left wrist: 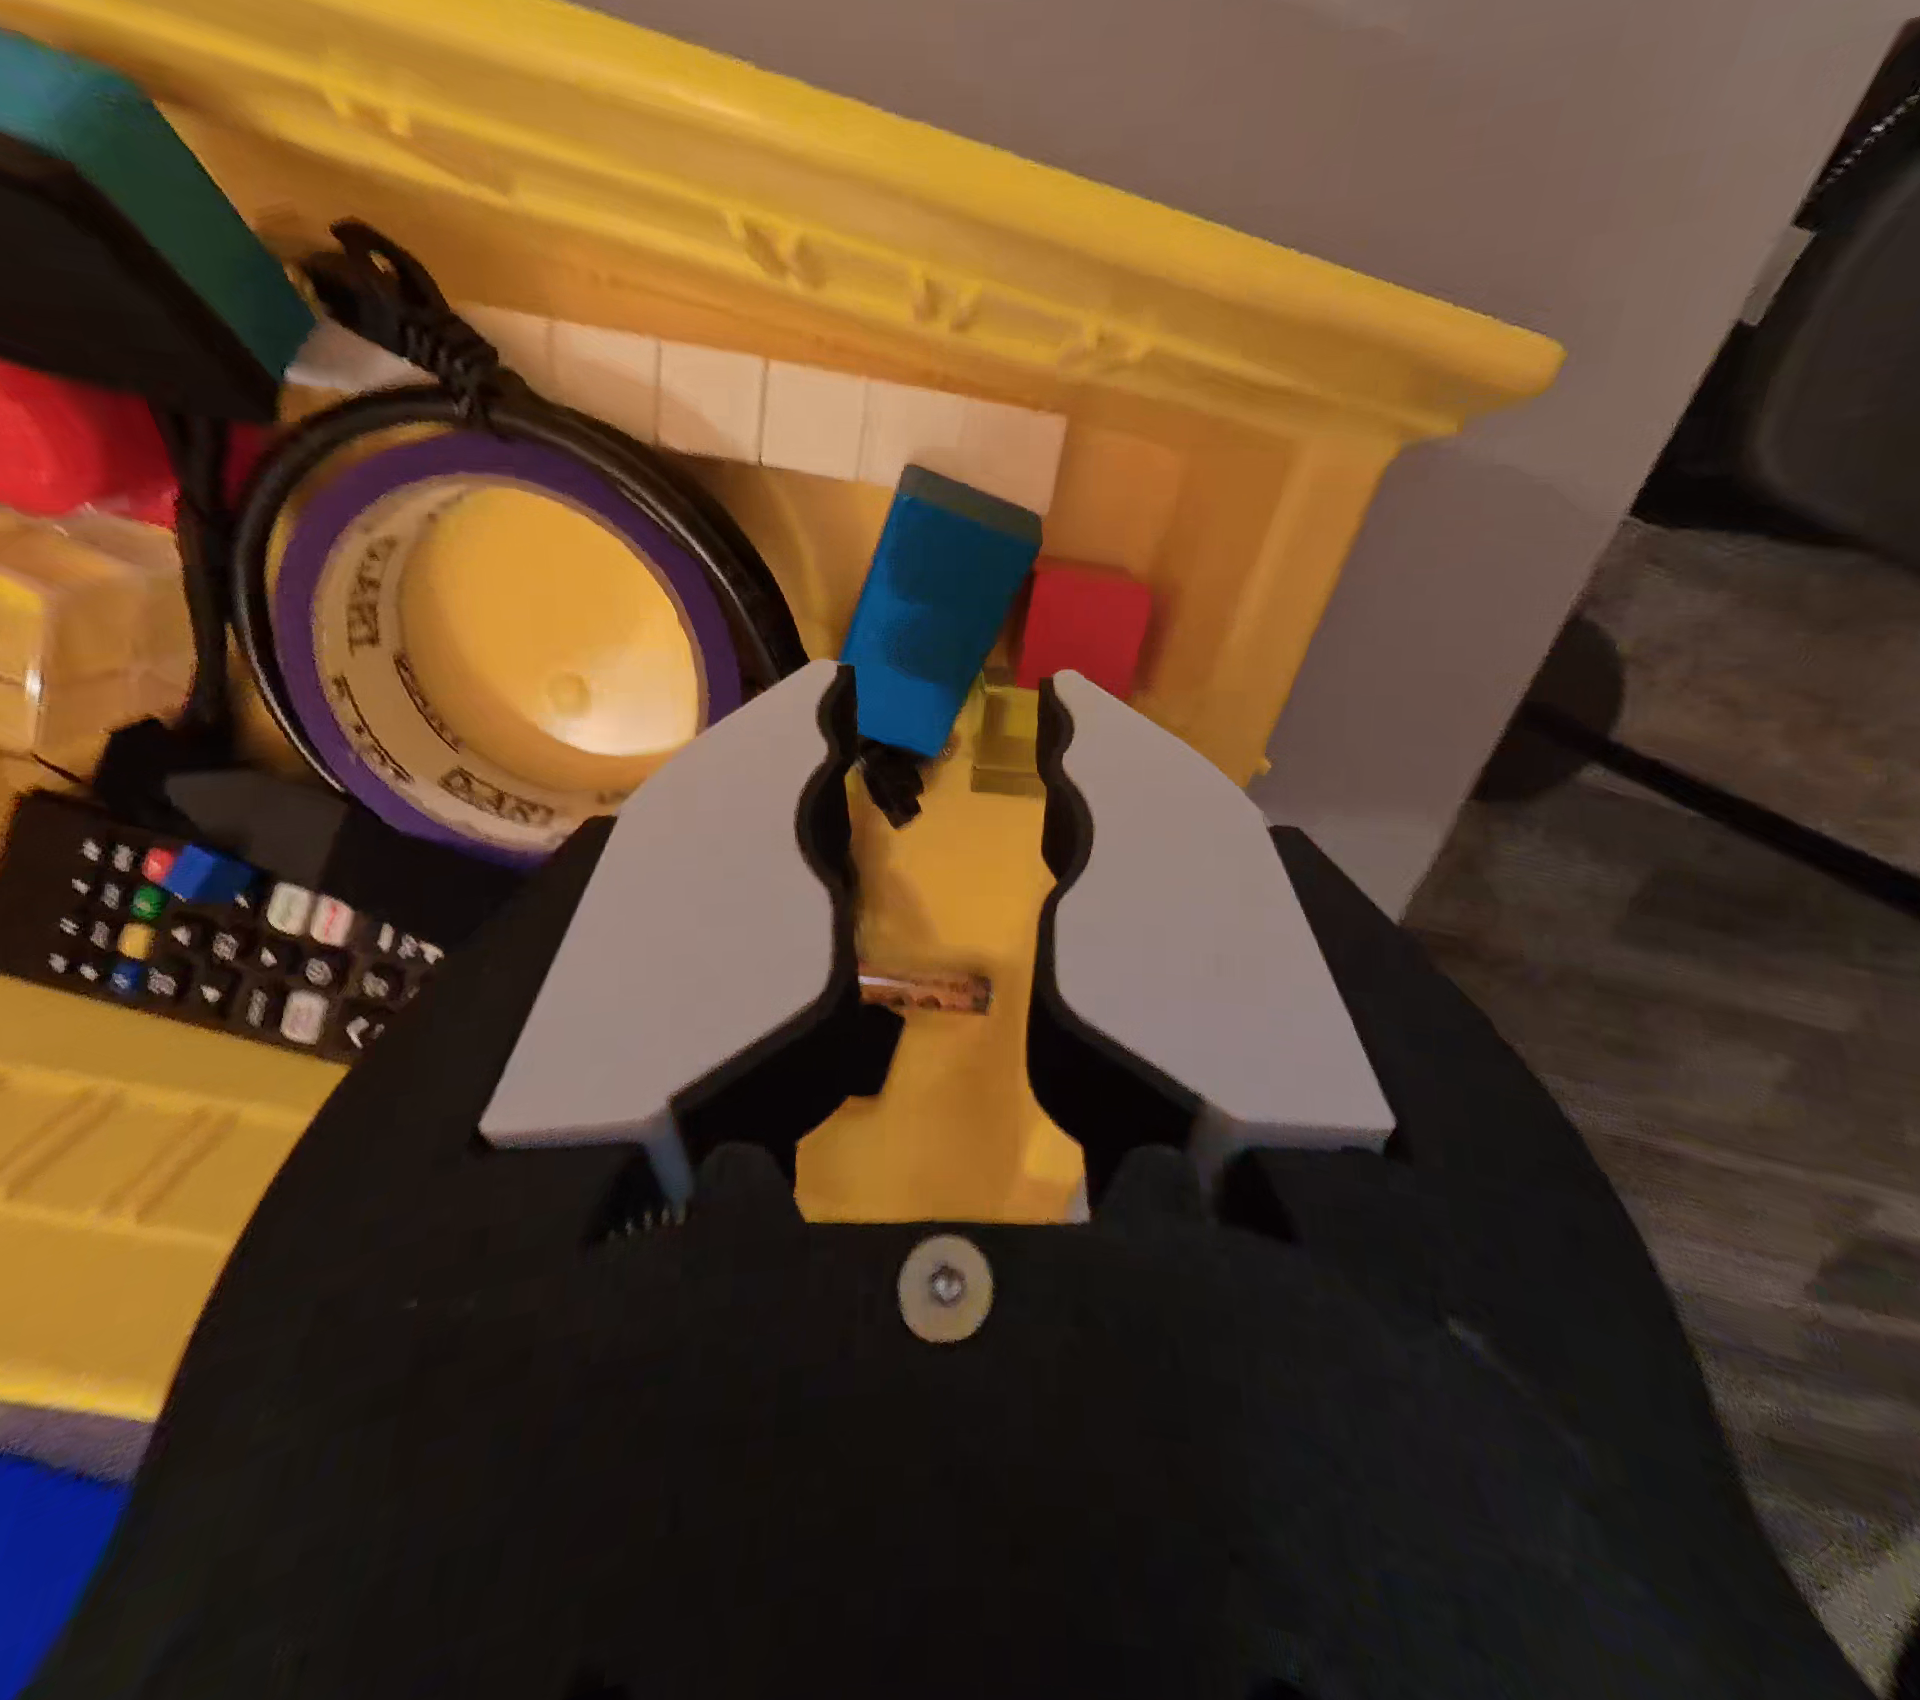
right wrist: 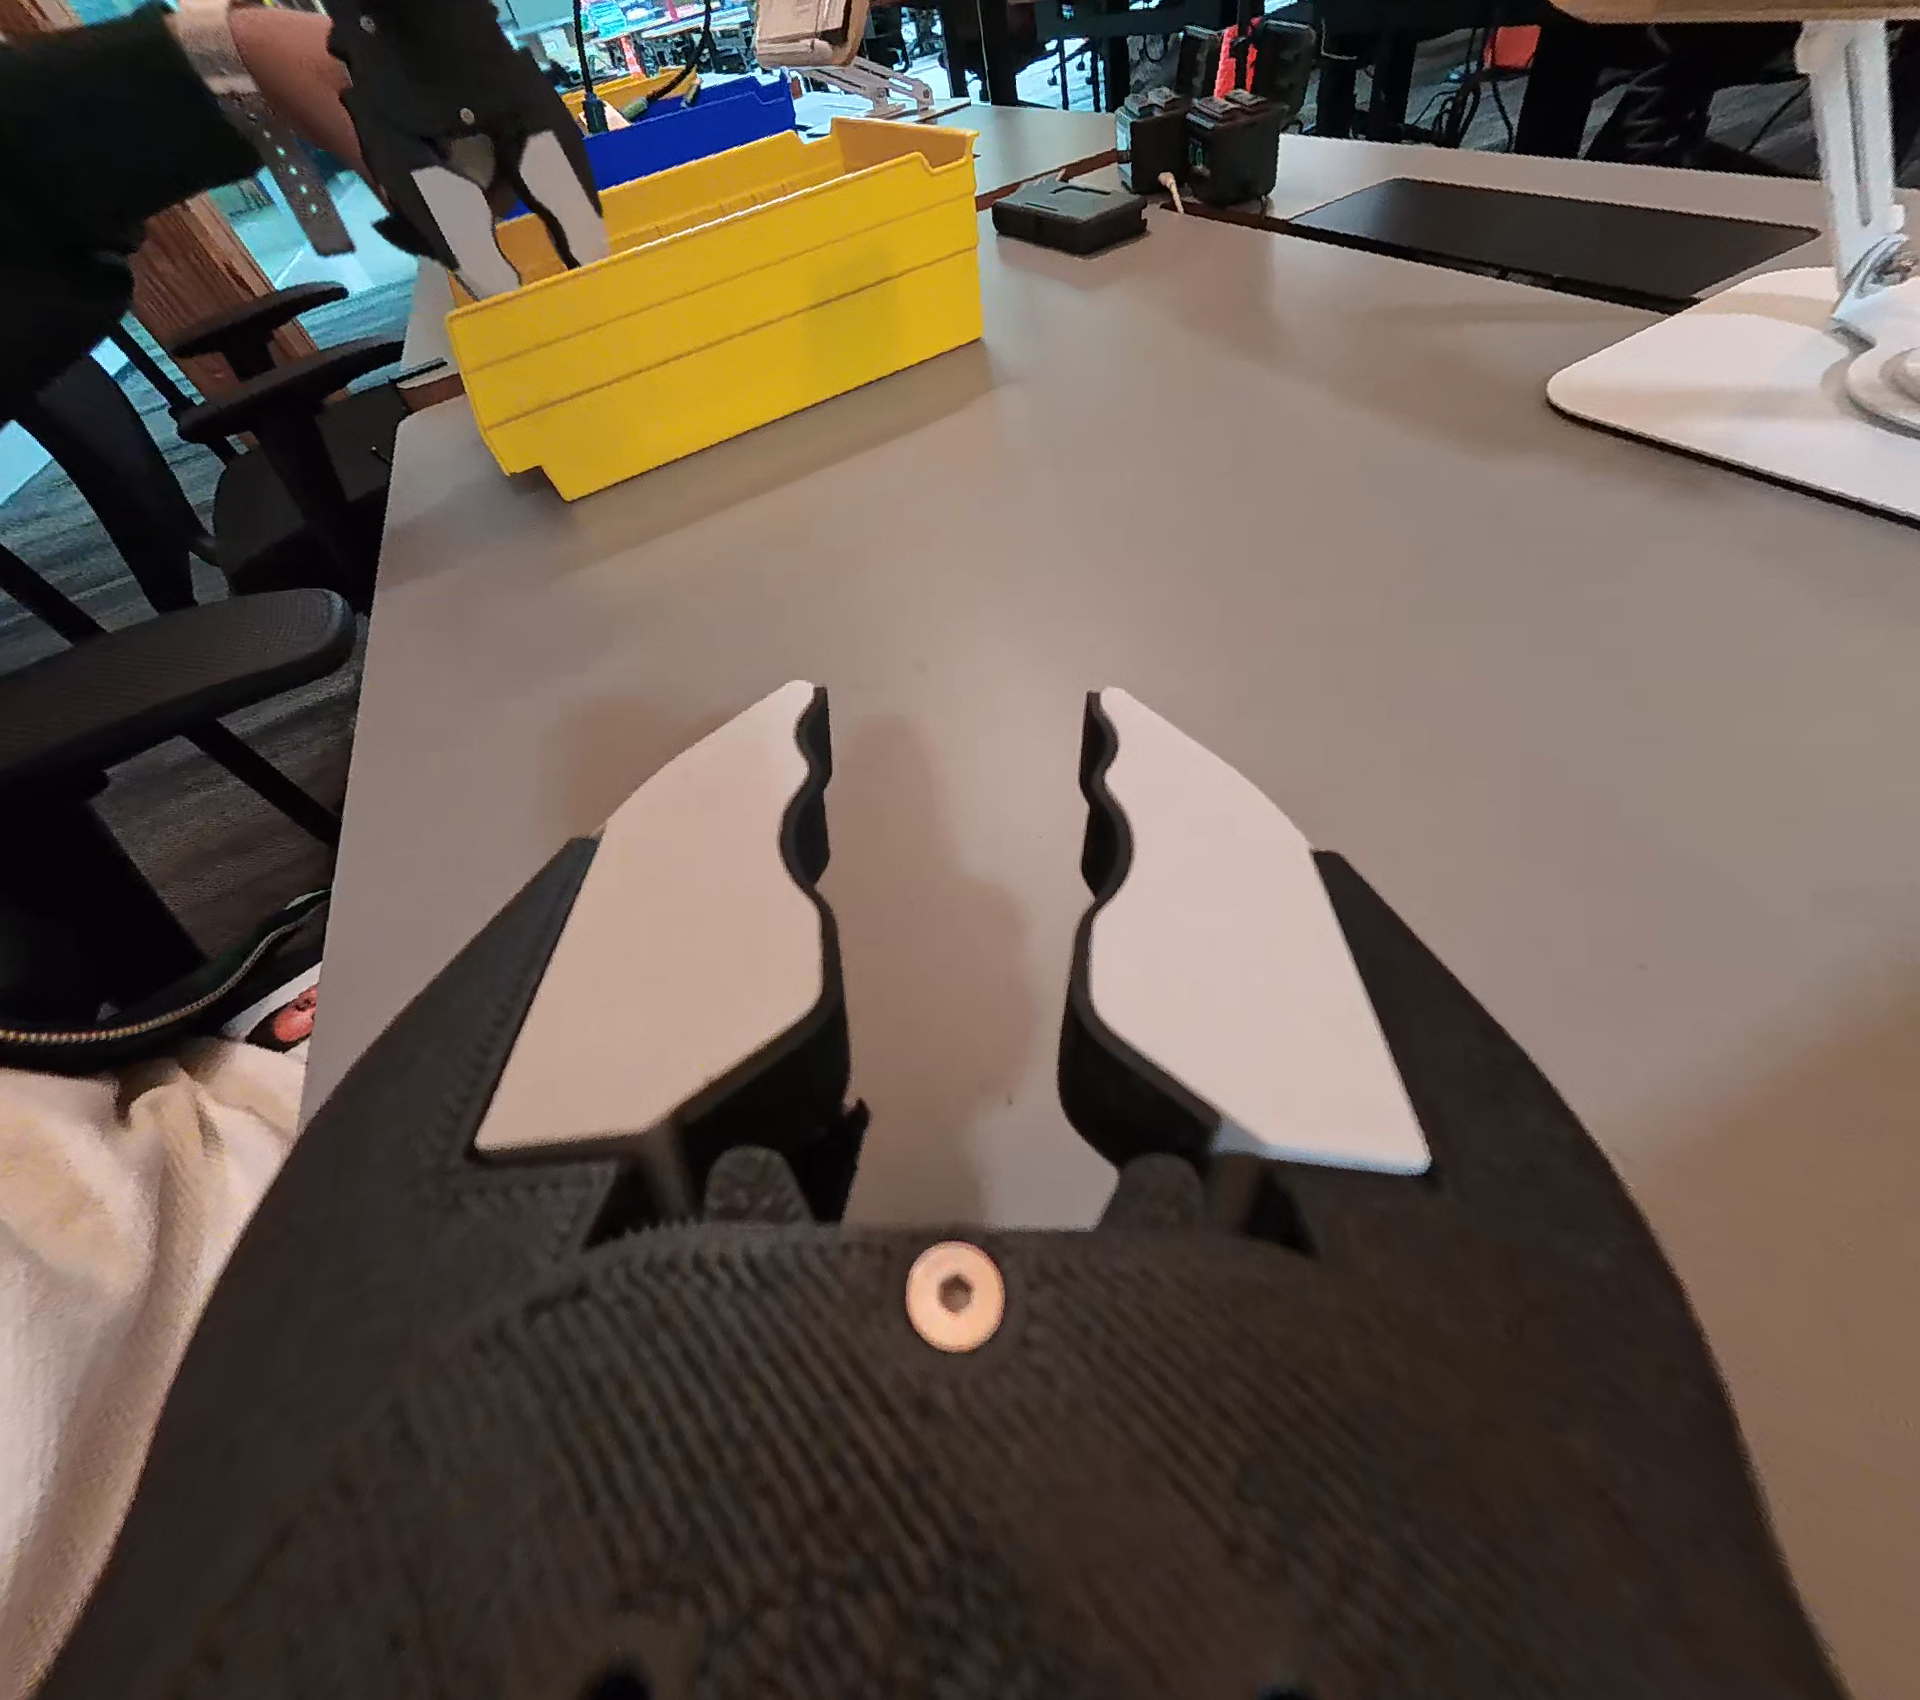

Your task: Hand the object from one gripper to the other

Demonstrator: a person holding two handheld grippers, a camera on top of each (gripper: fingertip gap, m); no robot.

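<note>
Left gripper [left wrist: 948,694], jaws parted and empty, poised nose-down over the yellow plastic bin [left wrist: 727,196], its tips just above a tilted blue rectangular block [left wrist: 935,601] beside a red block [left wrist: 1086,622] and a small yellow block [left wrist: 1006,741], presumably to pick the object for handover, though which piece is meant cannot be told. Right gripper [right wrist: 956,705], jaws likewise apart and holding nothing, waits low over the bare grey tabletop [right wrist: 1351,559], well apart from the bin. Only the left wrist view shows the contents, including a purple tape roll [left wrist: 499,653] and black remote control [left wrist: 208,933]; only the right wrist view shows both tools' spacing
</note>
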